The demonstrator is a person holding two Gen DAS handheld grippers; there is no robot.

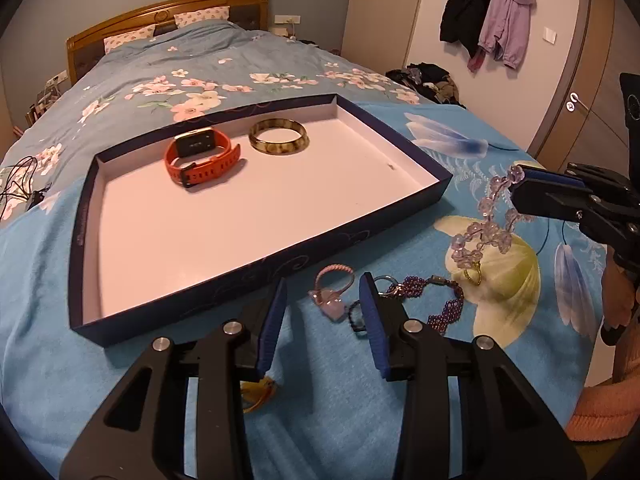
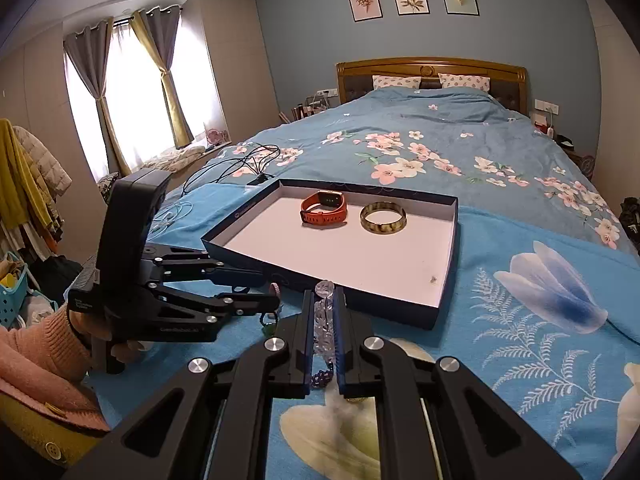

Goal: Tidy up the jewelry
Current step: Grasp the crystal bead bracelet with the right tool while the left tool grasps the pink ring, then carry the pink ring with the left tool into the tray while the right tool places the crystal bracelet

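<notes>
A dark blue tray (image 1: pixel 256 266) (image 2: pixel 224 245) with a white floor lies on the blue bedspread. In it are an orange watch (image 1: pixel 202 158) (image 2: pixel 324 208) and an amber bangle (image 1: pixel 279 142) (image 2: pixel 383 218). My right gripper (image 2: pixel 325 296) (image 1: pixel 518 186) is shut on a clear lilac bead bracelet (image 1: pixel 484 224) (image 2: pixel 324 322), which hangs above the bedspread right of the tray. My left gripper (image 1: pixel 324 292) (image 2: pixel 272 290) stands open just in front of the tray, its pads either side of a pink loop with a crystal charm (image 1: pixel 331 290). A purple beaded bracelet (image 1: pixel 442 300) lies to its right.
A small dark bead ring (image 1: pixel 356 316) lies beside the pink loop, and something yellow (image 1: pixel 260 394) shows under the left gripper. Black cables (image 2: pixel 240 164) lie left of the tray. A pink-sleeved hand (image 2: pixel 44 352) holds the left gripper. Coats (image 1: pixel 492 20) hang on the wall.
</notes>
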